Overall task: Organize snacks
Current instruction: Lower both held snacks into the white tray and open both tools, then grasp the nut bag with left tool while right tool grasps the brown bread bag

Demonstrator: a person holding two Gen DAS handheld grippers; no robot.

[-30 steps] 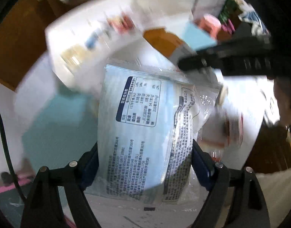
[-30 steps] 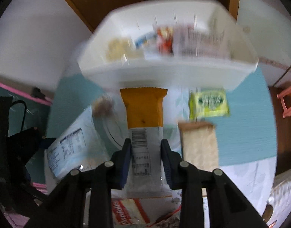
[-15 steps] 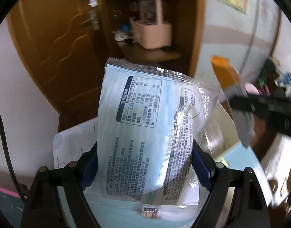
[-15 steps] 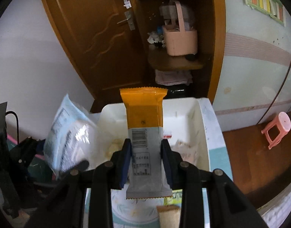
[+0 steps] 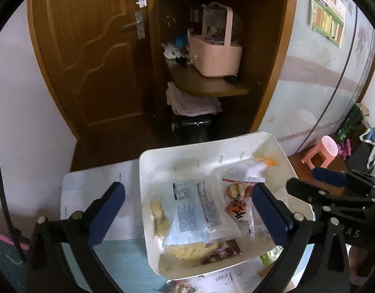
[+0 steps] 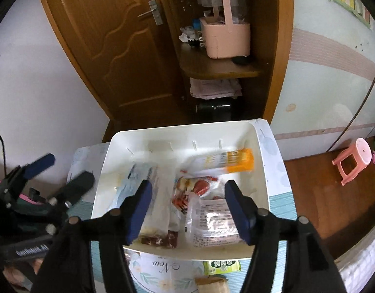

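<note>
A white bin (image 5: 148,171) (image 6: 106,161) sits on the table and holds several snack packs. The pale blue packet (image 5: 194,210) (image 6: 128,183) lies in its left half. The orange-ended bar (image 6: 226,162) (image 5: 265,161) lies at the bin's far right. A red snack pack (image 5: 236,197) (image 6: 194,188) lies between them. My left gripper (image 5: 187,210) is open and empty above the bin. My right gripper (image 6: 187,205) is open and empty above the bin, and it also shows in the left wrist view (image 5: 319,180).
A green packet (image 6: 221,266) and a brown packet (image 6: 210,284) lie on the teal mat (image 5: 119,263) in front of the bin. Behind the table are a wooden door (image 6: 114,48), a shelf with a pink basket (image 6: 224,36), and a pink stool (image 6: 353,158).
Both grippers opened and let go. The pale blue packet dropped from the left gripper into the bin. The orange bar dropped from the right gripper into the bin.
</note>
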